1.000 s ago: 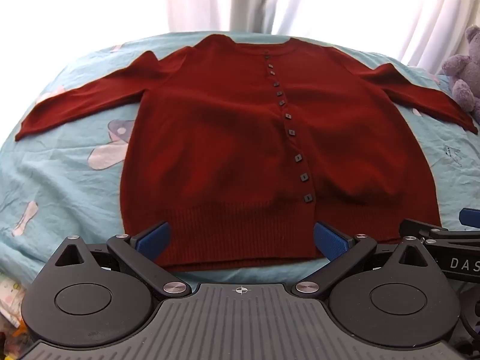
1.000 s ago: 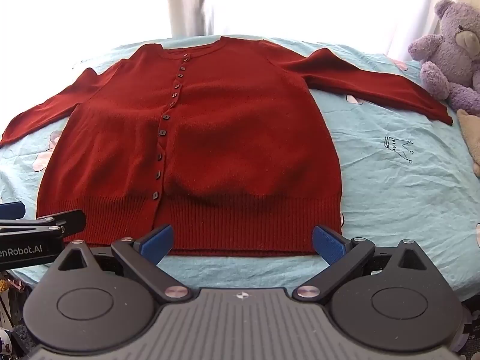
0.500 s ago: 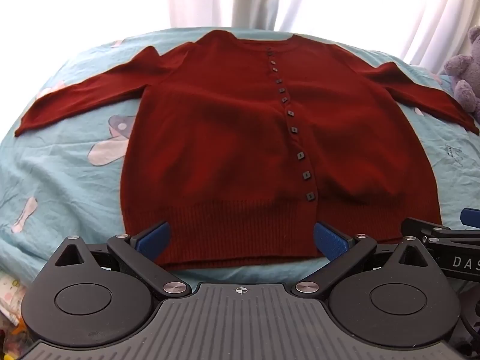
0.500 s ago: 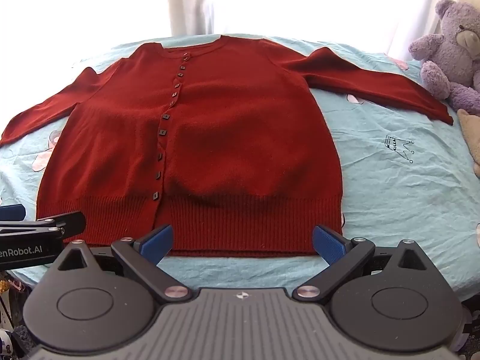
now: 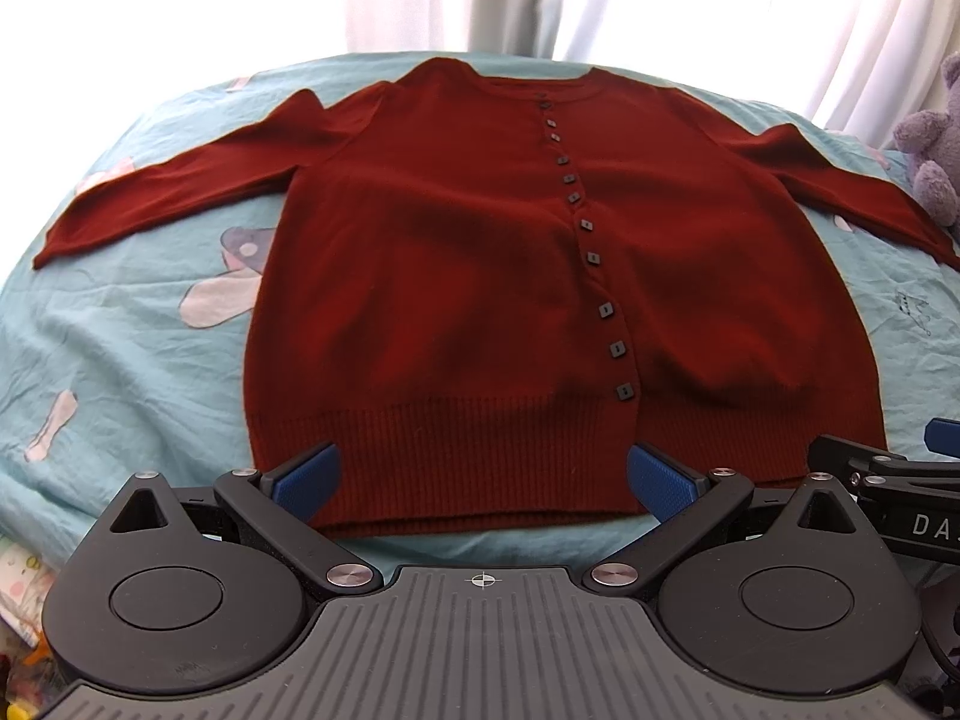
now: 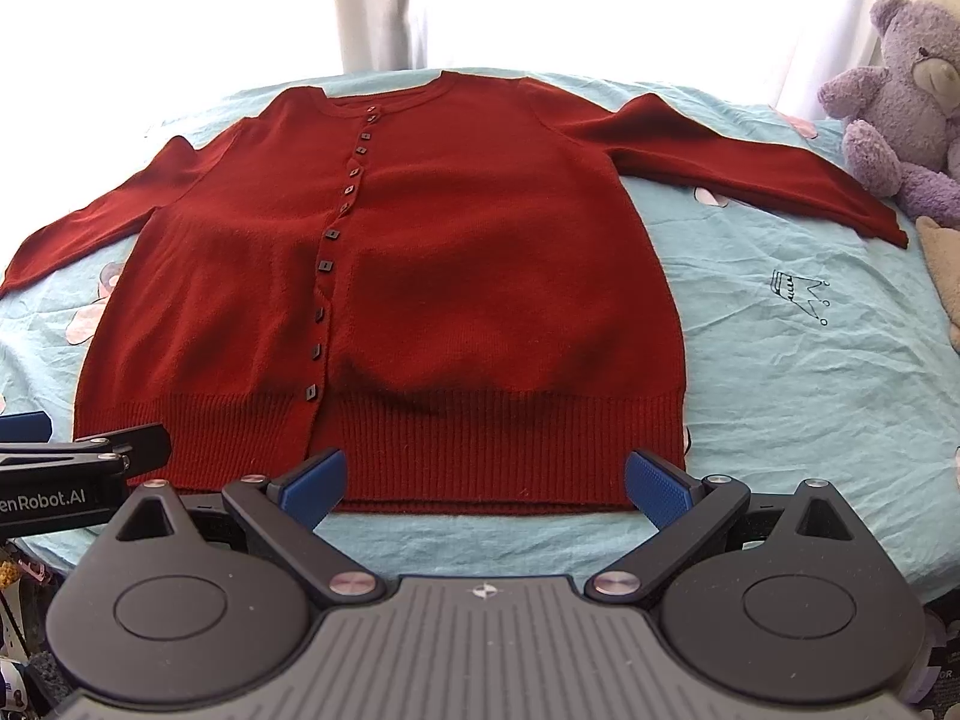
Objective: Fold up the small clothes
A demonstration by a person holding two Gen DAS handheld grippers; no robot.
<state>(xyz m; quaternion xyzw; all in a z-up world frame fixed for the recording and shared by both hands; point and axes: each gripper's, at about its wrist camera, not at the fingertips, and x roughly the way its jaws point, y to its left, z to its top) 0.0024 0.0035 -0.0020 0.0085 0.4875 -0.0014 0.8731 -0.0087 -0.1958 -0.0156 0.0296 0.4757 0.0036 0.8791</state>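
While both my left gripper (image 5: 480, 480) and right gripper (image 6: 486, 480) stand agape and empty, the buttoned cardigan (image 5: 540, 300) lies flat; a shallow hem pinch risks slippage.

Bright white curtains (image 5: 690, 6) behind turquoise bedsheet (image 6: 780, 372)

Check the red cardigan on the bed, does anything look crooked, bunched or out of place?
Nothing stands out. The red cardigan lies flat and buttoned on the blue sheet, both sleeves spread outward, hem straight. Only slight waviness along the button placket. Both claws are open, touching nothing.
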